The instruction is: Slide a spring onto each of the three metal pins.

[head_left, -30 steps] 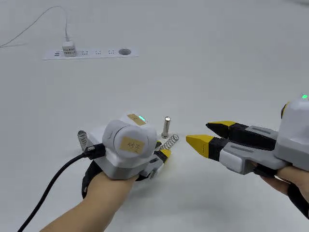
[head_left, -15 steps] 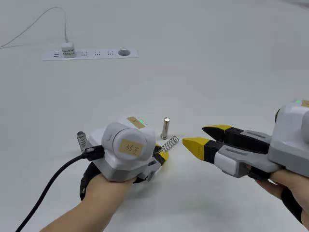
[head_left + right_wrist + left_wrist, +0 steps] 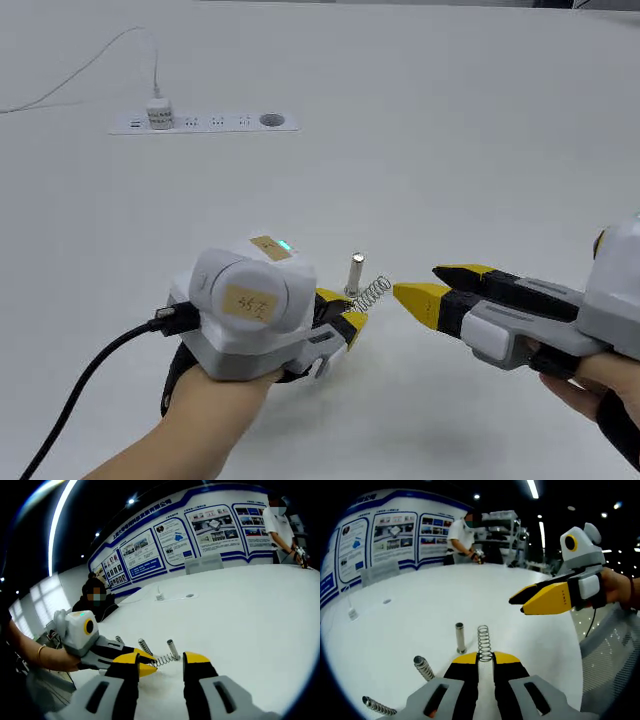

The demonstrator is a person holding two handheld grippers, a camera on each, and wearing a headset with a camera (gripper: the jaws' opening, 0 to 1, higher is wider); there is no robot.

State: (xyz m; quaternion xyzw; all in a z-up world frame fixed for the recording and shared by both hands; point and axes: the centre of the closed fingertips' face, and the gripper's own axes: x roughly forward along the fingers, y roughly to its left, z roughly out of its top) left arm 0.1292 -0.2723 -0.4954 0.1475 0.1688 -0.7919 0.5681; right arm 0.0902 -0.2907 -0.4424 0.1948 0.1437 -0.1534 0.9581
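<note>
L gripper [image 3: 485, 656] clamps spring [image 3: 483, 641] by one end.
Spring just beside pin [image 3: 460, 637]; R gripper [image 3: 164, 659] jaws apart, near it.

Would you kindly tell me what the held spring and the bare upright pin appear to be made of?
The spring: coiled wire, probably steel, with a bright silvery glint, held by the left gripper. The pin: likely solid metal, smooth, satin grey with a lengthwise highlight; the exact alloy cannot be told.

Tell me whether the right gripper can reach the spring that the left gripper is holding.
Probably yes: the right gripper is open, and the spring sticks out of the left gripper toward it with nothing between them.
</note>
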